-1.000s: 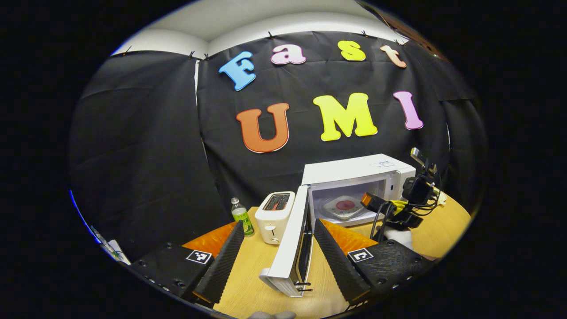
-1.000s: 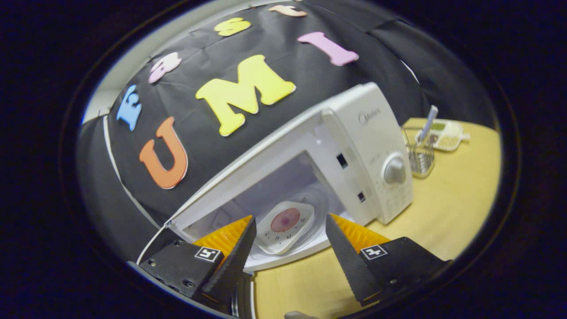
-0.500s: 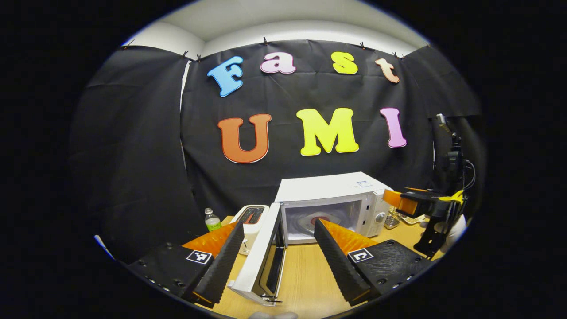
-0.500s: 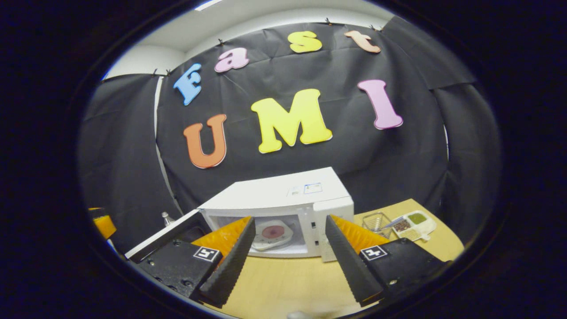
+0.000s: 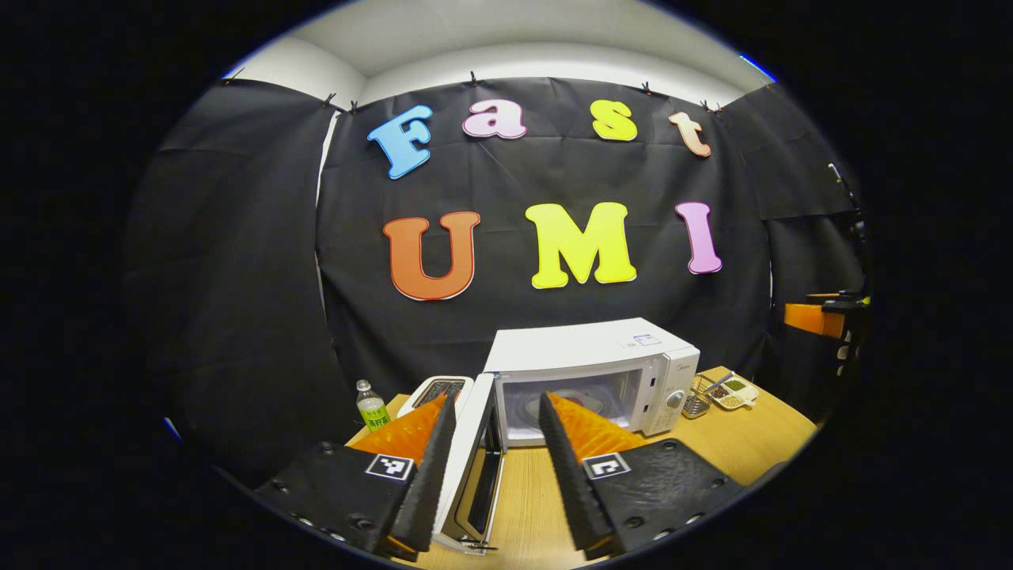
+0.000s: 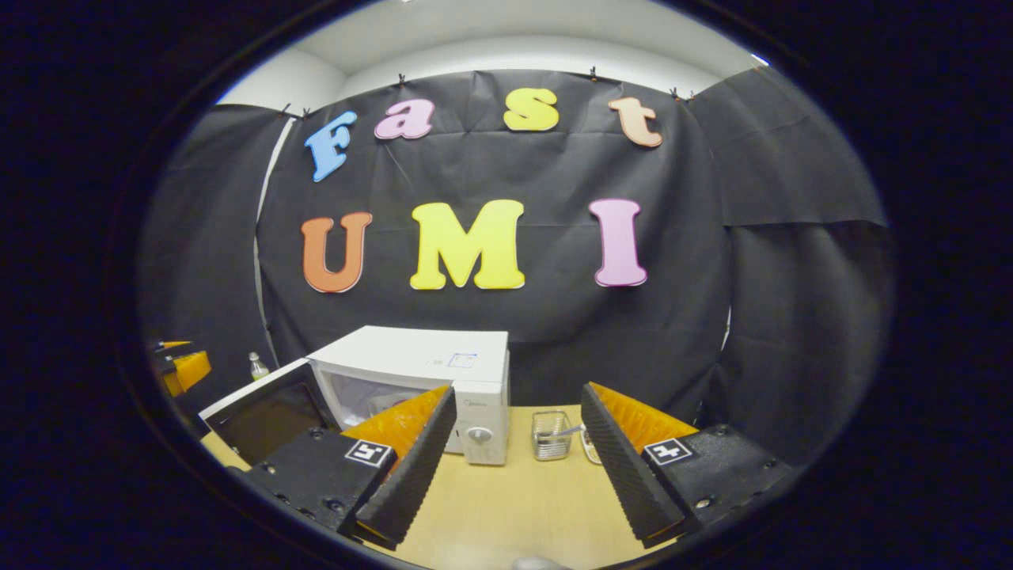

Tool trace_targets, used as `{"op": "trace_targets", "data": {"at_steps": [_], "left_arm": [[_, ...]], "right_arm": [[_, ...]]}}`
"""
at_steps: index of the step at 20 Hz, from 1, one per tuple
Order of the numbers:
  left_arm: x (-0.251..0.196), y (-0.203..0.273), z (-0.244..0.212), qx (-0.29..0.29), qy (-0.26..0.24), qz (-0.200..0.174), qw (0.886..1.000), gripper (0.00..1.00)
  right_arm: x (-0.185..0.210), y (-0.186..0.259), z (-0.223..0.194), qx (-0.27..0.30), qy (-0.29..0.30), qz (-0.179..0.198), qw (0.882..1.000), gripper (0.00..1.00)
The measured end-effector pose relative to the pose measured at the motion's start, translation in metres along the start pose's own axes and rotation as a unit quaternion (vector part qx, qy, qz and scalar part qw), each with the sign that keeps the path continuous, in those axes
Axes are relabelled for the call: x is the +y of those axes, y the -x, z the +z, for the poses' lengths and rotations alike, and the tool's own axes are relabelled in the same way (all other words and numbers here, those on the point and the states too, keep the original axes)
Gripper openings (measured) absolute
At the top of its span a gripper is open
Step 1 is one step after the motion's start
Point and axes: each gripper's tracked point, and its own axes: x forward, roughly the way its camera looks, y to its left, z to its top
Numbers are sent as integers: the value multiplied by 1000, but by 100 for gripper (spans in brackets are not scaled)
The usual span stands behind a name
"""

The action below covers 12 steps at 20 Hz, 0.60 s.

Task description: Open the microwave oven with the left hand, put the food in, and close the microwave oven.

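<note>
On a wooden counter [image 5: 760,439] against the booth's black cloth wall, a white microwave oven [image 5: 589,372] stands with its door [image 5: 475,463] swung wide, the food plate [image 5: 571,402] resting inside on the turntable. The left claw [image 5: 491,467] gapes apart, straddling the door's edge without visibly pressing it. The right claw [image 6: 514,467], likewise spread wide and holding nothing, hovers over the counter. A toaster [image 5: 434,392] and a green-labelled bottle [image 5: 369,405] stand left of the oven; a wire basket [image 6: 551,435] sits at its right.
</note>
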Motion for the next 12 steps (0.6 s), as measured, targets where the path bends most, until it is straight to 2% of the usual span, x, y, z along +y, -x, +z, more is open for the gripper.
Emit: {"op": "trace_targets", "data": {"at_steps": [1, 2, 3, 4, 5, 6, 7, 8, 9, 12], "left_arm": [[-2, 0, 1, -3, -4, -6, 1000, 35], [2, 0, 2, -10, -14, 1, 1000, 31], [8, 0, 1, -10, -25, 13, 1000, 16], [11, 1, -4, -8, -33, 18, 999, 7], [14, -4, -6, -6, -36, 19, 999, 1], [13, -1, -12, -2, -33, 13, 999, 0], [17, 6, -15, -2, -29, 15, 999, 0], [22, 6, -21, 4, -23, 14, 1000, 0], [29, 7, -25, 7, -18, 20, 1000, 0], [66, 13, -43, 13, -19, 45, 999, 0]], "right_arm": [[-5, 6, 1, 3, -3, -3, 1000, 91], [-7, 11, 0, 7, -3, -5, 1000, 91], [-9, 15, 3, 6, 0, -7, 1000, 100], [-10, 19, 4, 6, 2, -9, 1000, 92], [-10, 22, 5, 6, 1, -8, 1000, 91], [-10, 24, 3, 9, 0, -8, 1000, 92], [-10, 26, 3, 13, 1, -8, 1000, 100], [-10, 27, 2, 17, 0, -7, 1000, 100], [-10, 29, 2, 20, 1, -6, 1000, 92], [-5, 32, 4, 25, 4, -4, 1000, 92]]}}
